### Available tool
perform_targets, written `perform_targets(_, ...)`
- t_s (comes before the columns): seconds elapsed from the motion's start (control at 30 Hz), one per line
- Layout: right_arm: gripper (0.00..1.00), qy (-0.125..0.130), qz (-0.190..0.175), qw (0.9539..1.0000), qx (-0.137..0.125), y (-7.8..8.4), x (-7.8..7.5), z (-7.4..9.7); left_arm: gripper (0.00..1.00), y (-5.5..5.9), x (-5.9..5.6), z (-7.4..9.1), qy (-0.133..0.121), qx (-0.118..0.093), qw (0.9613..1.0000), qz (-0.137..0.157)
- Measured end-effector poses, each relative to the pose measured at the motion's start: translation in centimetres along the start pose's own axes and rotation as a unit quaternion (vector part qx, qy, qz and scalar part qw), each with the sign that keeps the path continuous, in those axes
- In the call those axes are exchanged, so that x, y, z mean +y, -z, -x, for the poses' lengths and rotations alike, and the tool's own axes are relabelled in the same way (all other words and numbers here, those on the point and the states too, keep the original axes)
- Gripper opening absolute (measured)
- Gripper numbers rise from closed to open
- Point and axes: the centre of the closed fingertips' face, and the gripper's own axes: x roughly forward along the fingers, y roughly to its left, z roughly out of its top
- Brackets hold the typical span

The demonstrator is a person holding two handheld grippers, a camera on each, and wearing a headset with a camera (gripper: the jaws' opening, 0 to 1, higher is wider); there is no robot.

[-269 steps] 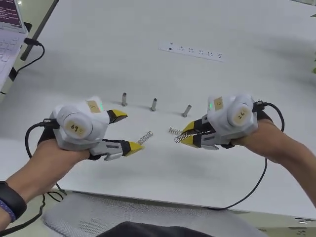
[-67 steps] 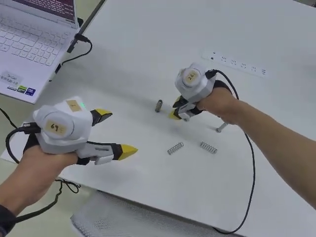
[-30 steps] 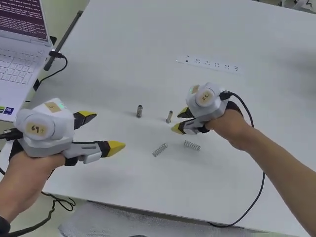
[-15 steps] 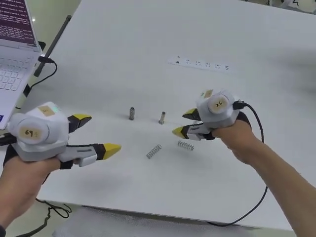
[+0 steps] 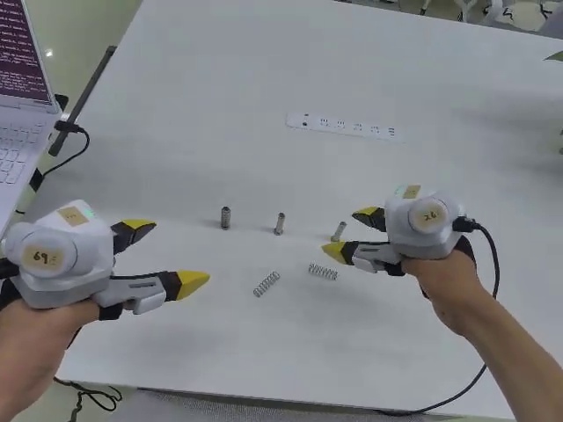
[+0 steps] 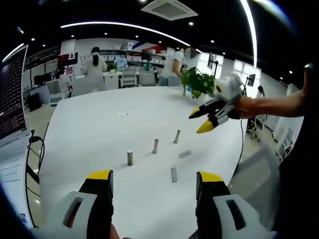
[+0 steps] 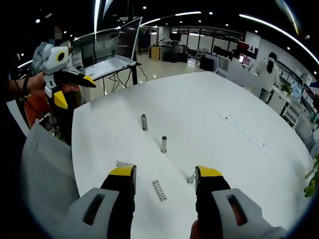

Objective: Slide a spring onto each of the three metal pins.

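Three short metal pins stand in a row on the white table. The left pin (image 5: 225,217) (image 7: 144,122) (image 6: 130,158) wears a spring. The middle pin (image 5: 280,223) (image 7: 163,144) and the right pin (image 5: 339,231) (image 7: 190,178) are bare. Two loose springs lie in front of them, one (image 5: 266,283) (image 6: 174,174) further left than the other (image 5: 323,272) (image 7: 158,189). My right gripper (image 5: 349,232) (image 7: 165,172) hovers open beside the right pin, holding nothing. My left gripper (image 5: 167,253) (image 6: 155,175) is open and empty, left of the springs.
A white power strip (image 5: 343,126) lies further back on the table. A laptop (image 5: 10,97) and a black cable (image 5: 62,145) sit off the left edge. The table's near edge (image 5: 264,400) runs just below both hands. People and a plant (image 6: 199,82) are far behind.
The right gripper, which held a spring 9 s ago, has left it on the left pin, then drawn back to the right and opened. The left gripper has stayed open at the left.
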Motion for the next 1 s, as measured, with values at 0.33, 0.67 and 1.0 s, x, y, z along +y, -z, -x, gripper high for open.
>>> perform_targets(0.33,0.52,0.011,-0.027,0.9995,-0.015,1.9,0.3,2.1,0.63,0.3,0.8,0.5,-0.010,0.006,0.9999,0.001)
perform_targets(0.67,0.57,0.034,-0.062,0.9963,-0.049,2.8,0.4,5.5,0.64,0.6,1.0,1.3,-0.019,0.009,0.9998,0.001)
perform_targets(1.0,0.62,0.055,-0.084,0.9937,-0.050,5.0,0.7,8.2,0.64,0.7,1.0,1.7,-0.023,0.008,0.9997,0.001)
